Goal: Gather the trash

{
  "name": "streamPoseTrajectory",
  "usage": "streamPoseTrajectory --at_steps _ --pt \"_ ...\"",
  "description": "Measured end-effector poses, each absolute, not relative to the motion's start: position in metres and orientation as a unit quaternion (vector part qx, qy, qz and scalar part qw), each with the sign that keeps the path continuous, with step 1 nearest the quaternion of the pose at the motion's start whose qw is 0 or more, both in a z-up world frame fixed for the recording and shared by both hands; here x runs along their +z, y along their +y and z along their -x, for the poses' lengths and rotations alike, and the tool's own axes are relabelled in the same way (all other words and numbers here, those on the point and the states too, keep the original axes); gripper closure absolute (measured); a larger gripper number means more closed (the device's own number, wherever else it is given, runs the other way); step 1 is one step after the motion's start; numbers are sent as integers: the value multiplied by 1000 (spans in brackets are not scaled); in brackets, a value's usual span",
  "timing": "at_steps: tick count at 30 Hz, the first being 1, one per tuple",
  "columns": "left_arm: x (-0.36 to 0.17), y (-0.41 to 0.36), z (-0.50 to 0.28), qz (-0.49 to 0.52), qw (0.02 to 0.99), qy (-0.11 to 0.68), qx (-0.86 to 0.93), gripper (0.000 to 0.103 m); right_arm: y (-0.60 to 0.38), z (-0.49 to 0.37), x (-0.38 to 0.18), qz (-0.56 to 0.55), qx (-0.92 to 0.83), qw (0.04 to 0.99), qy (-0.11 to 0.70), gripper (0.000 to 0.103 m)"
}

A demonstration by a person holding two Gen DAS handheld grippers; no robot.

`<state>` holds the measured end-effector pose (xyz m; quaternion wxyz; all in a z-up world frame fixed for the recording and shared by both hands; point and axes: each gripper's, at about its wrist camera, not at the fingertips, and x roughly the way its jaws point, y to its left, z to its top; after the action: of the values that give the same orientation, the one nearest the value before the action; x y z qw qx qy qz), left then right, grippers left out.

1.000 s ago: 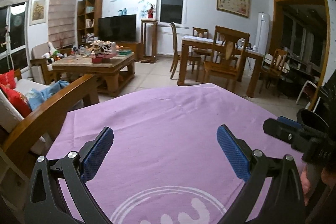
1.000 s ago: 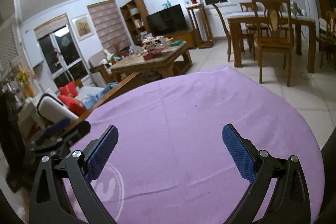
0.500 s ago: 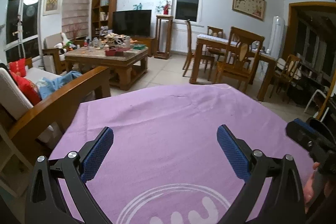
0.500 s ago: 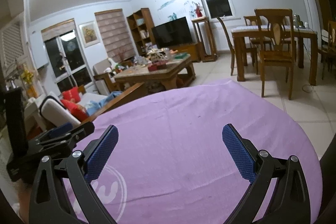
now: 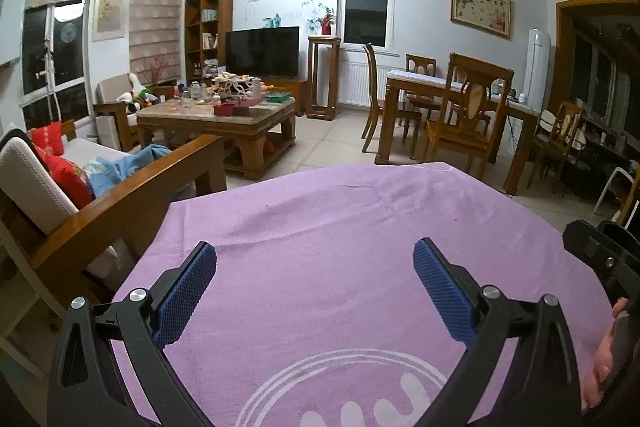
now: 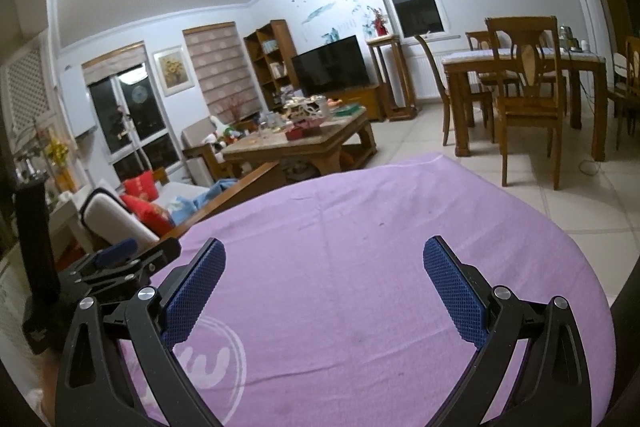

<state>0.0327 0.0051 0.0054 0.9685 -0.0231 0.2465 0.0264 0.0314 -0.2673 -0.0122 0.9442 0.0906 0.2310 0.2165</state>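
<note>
My left gripper (image 5: 315,259) is open above a purple cloth (image 5: 340,227) that covers a round table, with nothing between its blue pads. My right gripper (image 6: 324,259) is open too, over the same purple cloth (image 6: 360,227), and holds nothing. Each gripper shows in the other's view: the right one at the right edge (image 5: 600,259), the left one at the left edge (image 6: 120,263). No trash lies on the cloth. A cluttered wooden coffee table (image 5: 224,115) across the room carries bottles, boxes and small items.
A wooden-armed sofa (image 5: 120,203) with red cushions stands left of the purple table. A dining table (image 5: 452,95) with chairs stands at the right. A TV (image 5: 262,51), a bookshelf (image 5: 208,27) and a tall stand (image 5: 323,75) line the far wall. Tiled floor (image 5: 332,143) lies between.
Both grippers have tilted upward, so the room shows more ceiling and less of the cloth. The jaws stay open and hold nothing.
</note>
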Motion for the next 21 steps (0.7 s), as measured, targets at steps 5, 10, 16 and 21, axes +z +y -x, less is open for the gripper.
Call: streamPoseTrajectory --at_steps 5,10,16,21 --pt "4 4 -33 27 967 252 22 5 -265 -31 -12 -90 216 944 231 5" --pt "5 4 -31 21 969 245 17 5 -261 -31 -10 -90 217 944 230 5" --pt "6 5 -26 18 972 233 23 5 -257 -31 -10 -91 218 944 231 5" --pt "4 9 -32 24 966 255 31 5 -257 -31 -10 -91 218 944 230 5"
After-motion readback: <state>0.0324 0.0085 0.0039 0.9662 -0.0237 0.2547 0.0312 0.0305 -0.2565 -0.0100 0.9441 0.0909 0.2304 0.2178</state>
